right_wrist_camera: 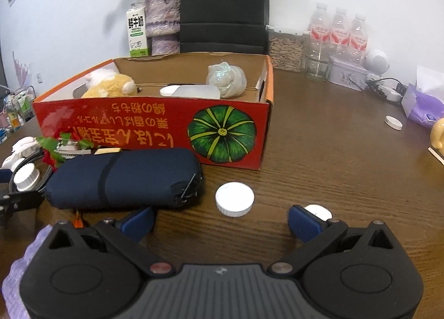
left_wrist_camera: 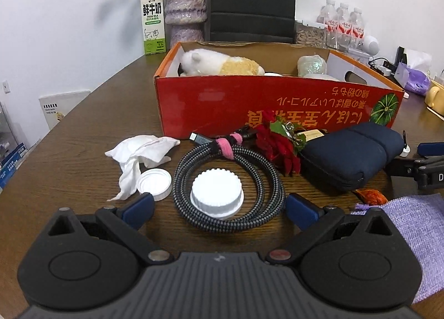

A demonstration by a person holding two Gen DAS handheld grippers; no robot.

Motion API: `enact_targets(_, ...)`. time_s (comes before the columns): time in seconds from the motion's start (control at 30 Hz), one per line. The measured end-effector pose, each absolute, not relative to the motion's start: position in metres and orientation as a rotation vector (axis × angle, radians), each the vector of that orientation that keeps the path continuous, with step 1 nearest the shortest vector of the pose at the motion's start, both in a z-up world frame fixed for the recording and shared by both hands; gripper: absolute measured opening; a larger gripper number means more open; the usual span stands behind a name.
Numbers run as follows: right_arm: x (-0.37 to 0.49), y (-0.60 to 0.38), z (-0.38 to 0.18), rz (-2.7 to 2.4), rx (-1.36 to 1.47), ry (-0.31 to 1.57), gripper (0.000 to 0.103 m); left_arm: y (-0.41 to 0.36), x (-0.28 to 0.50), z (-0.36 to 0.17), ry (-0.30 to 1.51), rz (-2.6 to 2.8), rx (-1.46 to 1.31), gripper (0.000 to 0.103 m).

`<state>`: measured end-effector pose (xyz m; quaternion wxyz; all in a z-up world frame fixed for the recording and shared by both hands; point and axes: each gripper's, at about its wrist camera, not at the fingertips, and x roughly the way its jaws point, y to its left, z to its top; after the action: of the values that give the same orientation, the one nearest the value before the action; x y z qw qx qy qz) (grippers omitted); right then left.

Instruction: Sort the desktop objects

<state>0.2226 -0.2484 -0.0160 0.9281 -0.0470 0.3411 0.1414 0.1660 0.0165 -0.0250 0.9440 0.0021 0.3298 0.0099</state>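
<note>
My left gripper (left_wrist_camera: 219, 205) hangs released over the bench (left_wrist_camera: 83, 138), its blue fingers spread to either side of a ribbed white cap (left_wrist_camera: 216, 196) that sits inside a coiled braided cable (left_wrist_camera: 230, 180) bound with a pink strap. At ten o'clock from the coil lie a second, upturned cap (left_wrist_camera: 154, 183) and a crumpled tissue (left_wrist_camera: 138, 152). At one o'clock lie a red fake flower (left_wrist_camera: 280, 149) and a navy pouch (left_wrist_camera: 349, 152). The red pumpkin box (left_wrist_camera: 249, 105) stands at twelve o'clock, holding one plush toy (left_wrist_camera: 219, 65) and one crinkled bag (left_wrist_camera: 310, 66). My right gripper (right_wrist_camera: 222, 220) is released too, one white cap (right_wrist_camera: 234, 199) just ahead, another (right_wrist_camera: 319, 212) behind its right finger, a third (right_wrist_camera: 393, 122) at two o'clock.
</note>
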Motion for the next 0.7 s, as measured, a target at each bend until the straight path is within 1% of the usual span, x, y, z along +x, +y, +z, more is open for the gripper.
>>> enact_targets(0.7, 0.2245, -0.2476, -0.0167, 0.291, -0.096, 0.698, 0.103, 0.0139, 0.174, -0.0253, 0.676, 0.039, -0.004, 0.103)
